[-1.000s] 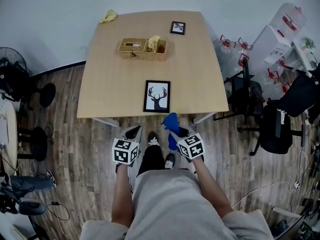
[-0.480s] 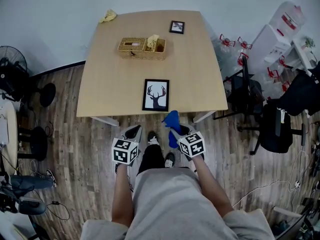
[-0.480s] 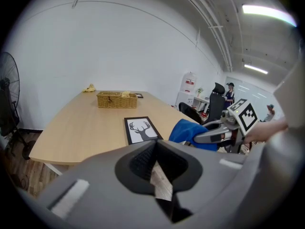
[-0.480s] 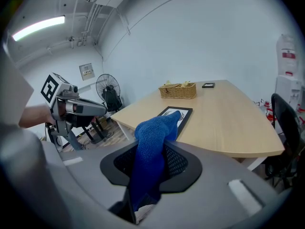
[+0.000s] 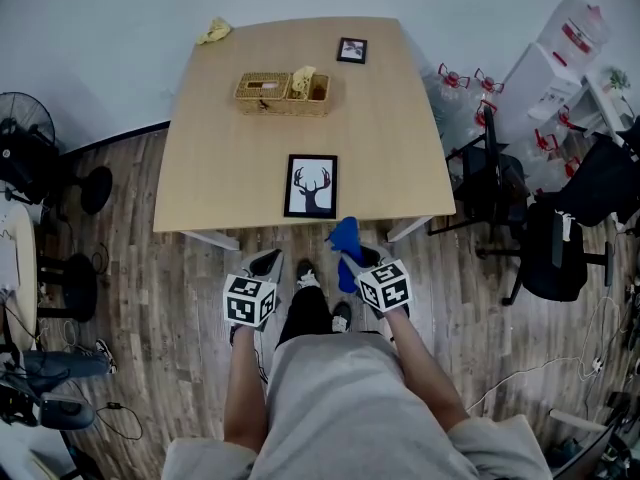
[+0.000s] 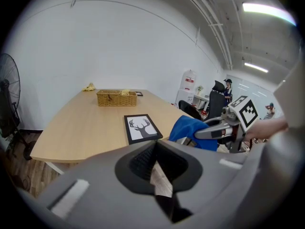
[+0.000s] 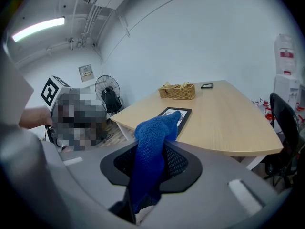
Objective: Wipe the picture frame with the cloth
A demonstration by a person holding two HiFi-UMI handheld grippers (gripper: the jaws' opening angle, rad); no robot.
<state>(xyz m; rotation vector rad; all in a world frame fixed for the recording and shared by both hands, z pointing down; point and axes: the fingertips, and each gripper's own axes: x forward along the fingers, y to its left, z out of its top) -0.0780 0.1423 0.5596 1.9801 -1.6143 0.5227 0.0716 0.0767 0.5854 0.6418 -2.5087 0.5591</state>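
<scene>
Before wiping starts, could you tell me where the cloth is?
Head view: the blue cloth is in the right tool, off the table edge near the deer picture frame.

Just past the tips of our right gripper (image 5: 350, 258) and left gripper (image 5: 264, 265) stands a light wooden table (image 5: 400, 148). A black-framed deer picture (image 5: 311, 185) lies flat just ahead of the right gripper, a little to its left. Well beyond it we see a wicker basket (image 5: 283, 94), then a small dark picture frame (image 5: 351, 50), and a crumpled yellow cloth (image 5: 213, 33) at the far left corner.
</scene>
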